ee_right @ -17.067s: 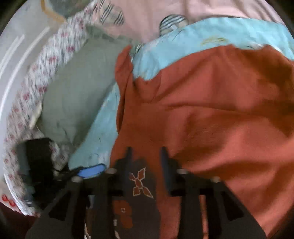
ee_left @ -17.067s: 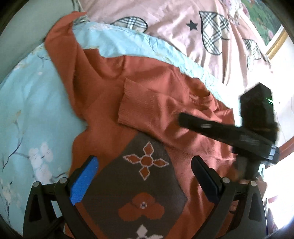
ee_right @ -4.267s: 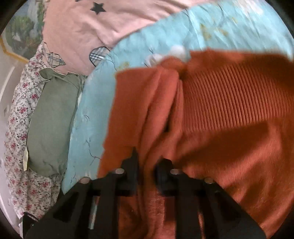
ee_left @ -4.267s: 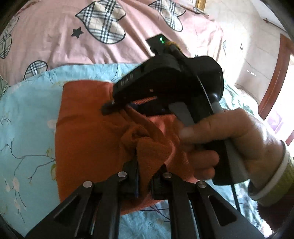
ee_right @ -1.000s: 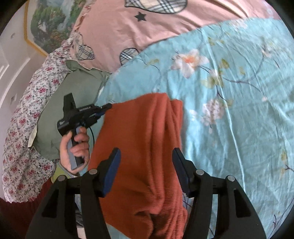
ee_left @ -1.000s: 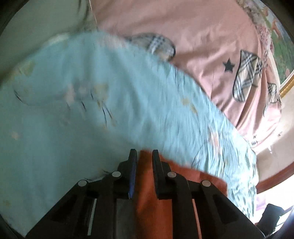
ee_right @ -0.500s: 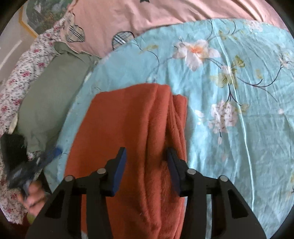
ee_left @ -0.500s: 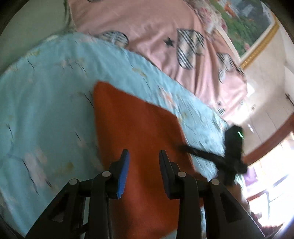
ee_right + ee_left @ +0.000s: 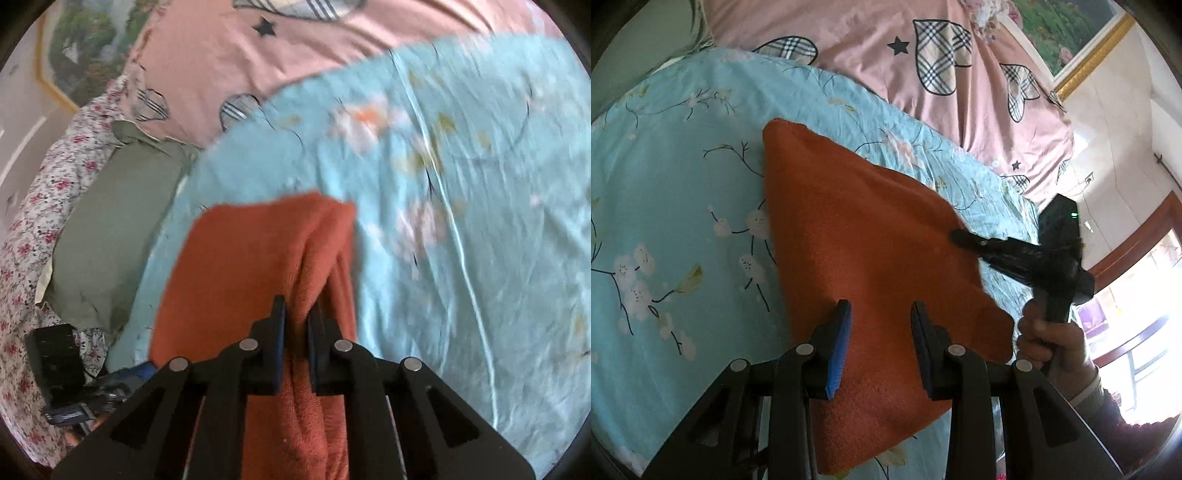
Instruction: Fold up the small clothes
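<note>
garment: the orange sweater [image 9: 871, 258] lies as a folded rectangle on the light blue floral bedspread [image 9: 676, 221], near the bed's middle; a second ago it was a narrower bundle, now it is spread flat.
left hand-held gripper [image 9: 881, 332]: released, jaws apart over the near edge of the sweater, nothing pinched; a second ago it was clamped on the cloth.
right hand-held gripper [image 9: 295, 325]: jaws closing on a raised ridge of the sweater [image 9: 258, 266] along its right side; the pads press the fold, where a second ago they stood wide.
meaning: the fold looks nearly done; the right grip probably serves to tidy or shift the right edge.
surroundings: pink quilt [image 9: 923, 74] far, green pillow [image 9: 110, 221] left.
</note>
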Available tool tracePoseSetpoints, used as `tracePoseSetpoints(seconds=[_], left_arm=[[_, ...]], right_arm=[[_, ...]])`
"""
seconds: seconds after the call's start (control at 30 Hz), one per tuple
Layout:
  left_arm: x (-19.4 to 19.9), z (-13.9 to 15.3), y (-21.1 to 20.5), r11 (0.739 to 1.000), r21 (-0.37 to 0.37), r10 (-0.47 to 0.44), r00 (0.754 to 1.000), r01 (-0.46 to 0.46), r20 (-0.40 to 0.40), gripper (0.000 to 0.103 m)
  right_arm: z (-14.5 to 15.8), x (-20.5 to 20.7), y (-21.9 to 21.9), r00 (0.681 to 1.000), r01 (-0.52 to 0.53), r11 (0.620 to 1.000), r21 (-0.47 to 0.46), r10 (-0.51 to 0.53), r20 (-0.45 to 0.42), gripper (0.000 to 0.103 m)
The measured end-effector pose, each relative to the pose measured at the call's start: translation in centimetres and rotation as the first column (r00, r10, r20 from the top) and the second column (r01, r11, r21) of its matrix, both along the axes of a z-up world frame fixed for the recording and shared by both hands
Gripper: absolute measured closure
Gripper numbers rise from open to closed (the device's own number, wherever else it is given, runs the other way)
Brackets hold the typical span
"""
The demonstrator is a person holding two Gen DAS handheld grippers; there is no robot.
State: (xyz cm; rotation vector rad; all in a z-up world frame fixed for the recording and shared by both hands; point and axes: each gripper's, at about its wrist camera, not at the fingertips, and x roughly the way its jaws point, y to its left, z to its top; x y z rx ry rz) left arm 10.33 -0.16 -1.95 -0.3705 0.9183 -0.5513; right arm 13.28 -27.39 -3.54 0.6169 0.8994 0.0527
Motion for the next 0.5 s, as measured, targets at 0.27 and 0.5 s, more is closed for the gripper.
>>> tracePoseSetpoints(seconds=[0.27, 0.5], left_arm=[[-0.3, -1.1, -0.1, 1.0, 0.027, -0.009, 1.0, 0.009, -0.02, 0.071], [-0.5, -2.9, -0.9, 0.998, 0.06, 0.005, 0.999, -0.003, -0.034, 0.072]], right_arm=[[0.1, 1.2, -0.1, 1.0, 0.009, 0.996, -0.086, -0.01, -0.004, 0.092], [-2.9, 0.6, -1.0, 0.997, 0.046, 0.996, -0.071, -0.05, -0.058, 0.092]])
